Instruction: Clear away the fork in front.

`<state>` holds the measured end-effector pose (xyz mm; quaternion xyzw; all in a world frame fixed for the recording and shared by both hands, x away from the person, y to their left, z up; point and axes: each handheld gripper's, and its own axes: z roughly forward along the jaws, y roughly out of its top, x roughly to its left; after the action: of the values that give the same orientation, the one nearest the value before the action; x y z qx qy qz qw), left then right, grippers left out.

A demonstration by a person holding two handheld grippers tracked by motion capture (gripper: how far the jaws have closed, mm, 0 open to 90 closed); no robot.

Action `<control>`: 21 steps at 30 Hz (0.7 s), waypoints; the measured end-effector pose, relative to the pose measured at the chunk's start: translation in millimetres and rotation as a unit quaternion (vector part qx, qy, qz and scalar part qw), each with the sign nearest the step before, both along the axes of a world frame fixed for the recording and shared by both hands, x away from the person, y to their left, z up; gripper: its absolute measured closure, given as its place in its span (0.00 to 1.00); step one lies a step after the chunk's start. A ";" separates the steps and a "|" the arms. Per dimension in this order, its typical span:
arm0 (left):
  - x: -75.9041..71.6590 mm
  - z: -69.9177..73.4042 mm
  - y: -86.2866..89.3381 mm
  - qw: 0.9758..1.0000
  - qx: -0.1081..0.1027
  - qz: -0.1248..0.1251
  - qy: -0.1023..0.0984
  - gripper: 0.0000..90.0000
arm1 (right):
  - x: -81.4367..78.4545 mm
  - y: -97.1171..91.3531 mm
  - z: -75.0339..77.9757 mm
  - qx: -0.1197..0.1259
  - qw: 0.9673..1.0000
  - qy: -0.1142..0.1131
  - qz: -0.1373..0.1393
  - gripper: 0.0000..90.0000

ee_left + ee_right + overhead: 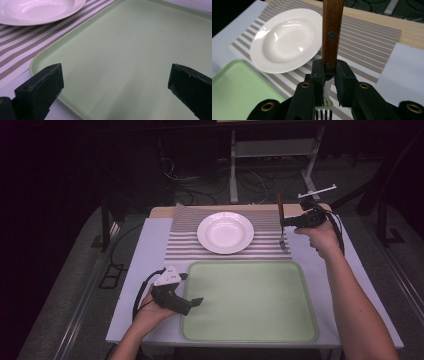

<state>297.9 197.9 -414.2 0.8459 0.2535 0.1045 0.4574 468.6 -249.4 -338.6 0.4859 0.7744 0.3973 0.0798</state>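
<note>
counter (pixel 135 270) | green tray (pixel 250 330) near edge | striped mat (pixel 180 242) | white plate (pixel 225 232) on mat | left gripper (pixel 192 304) jaws spread over tray edge | right gripper (pixel 284 222) jaws pinching fork (pixel 281 212) upright, tines down, above mat's right end

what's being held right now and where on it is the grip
The right gripper holds a fork, jaws shut on the lower end of its wooden handle, tines pointing down. The left gripper is open and holds nothing.

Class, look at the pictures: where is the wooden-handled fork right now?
The fork hangs upright in the right gripper, tines down over the striped mat's right edge, right of the white plate.
</note>
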 end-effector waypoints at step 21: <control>2.6 0.1 1.8 1.000 -0.002 0.013 0.001 0.00 | -86.3 2.8 1.9 0.057 0.989 -0.089 0.099 0.86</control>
<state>300.5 199.7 -414.1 0.8419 0.2652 0.1095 0.4571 382.3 -246.6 -336.7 0.3730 0.7846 0.4886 0.0813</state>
